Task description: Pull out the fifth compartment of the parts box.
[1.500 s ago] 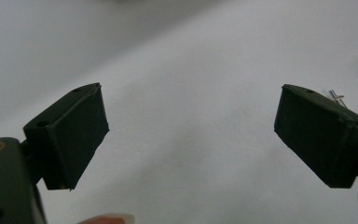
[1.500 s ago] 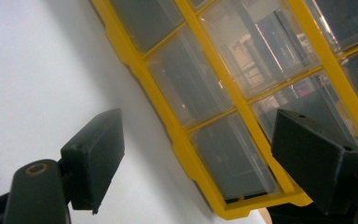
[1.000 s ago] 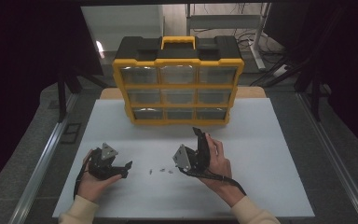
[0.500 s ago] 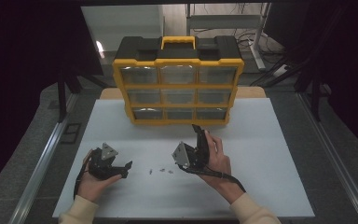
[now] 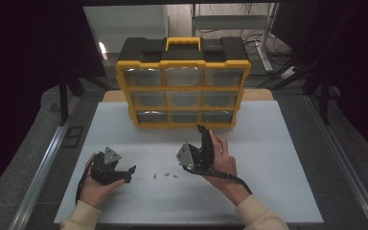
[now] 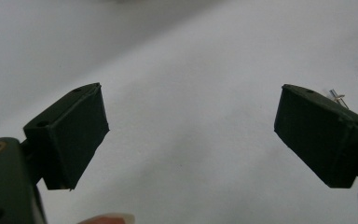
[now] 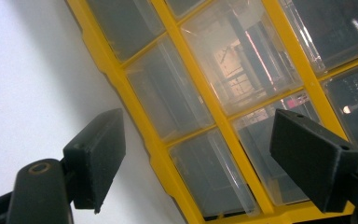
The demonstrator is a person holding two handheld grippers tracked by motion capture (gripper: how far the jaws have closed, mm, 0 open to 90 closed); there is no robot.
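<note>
A yellow and black organizer (image 5: 183,88) with clear drawers stands upright at the back of the white table (image 5: 278,158). A few small screws (image 5: 165,176) lie loose on the table between my two grippers. My left gripper (image 5: 129,174) rests low on the table at the front left, pointing right toward the screws. Its jaws stand open and empty (image 6: 191,112), with two screws (image 6: 338,96) just beyond the right jaw. My right gripper (image 5: 202,139) is tilted up in front of the organizer's bottom row. It is open and empty (image 7: 200,140), facing the clear drawers (image 7: 186,107).
A metal rail (image 5: 43,167) runs along the table's left side and another along the right. A shelf frame with cables (image 5: 235,28) stands behind the organizer. White table surface lies to the right of my right hand.
</note>
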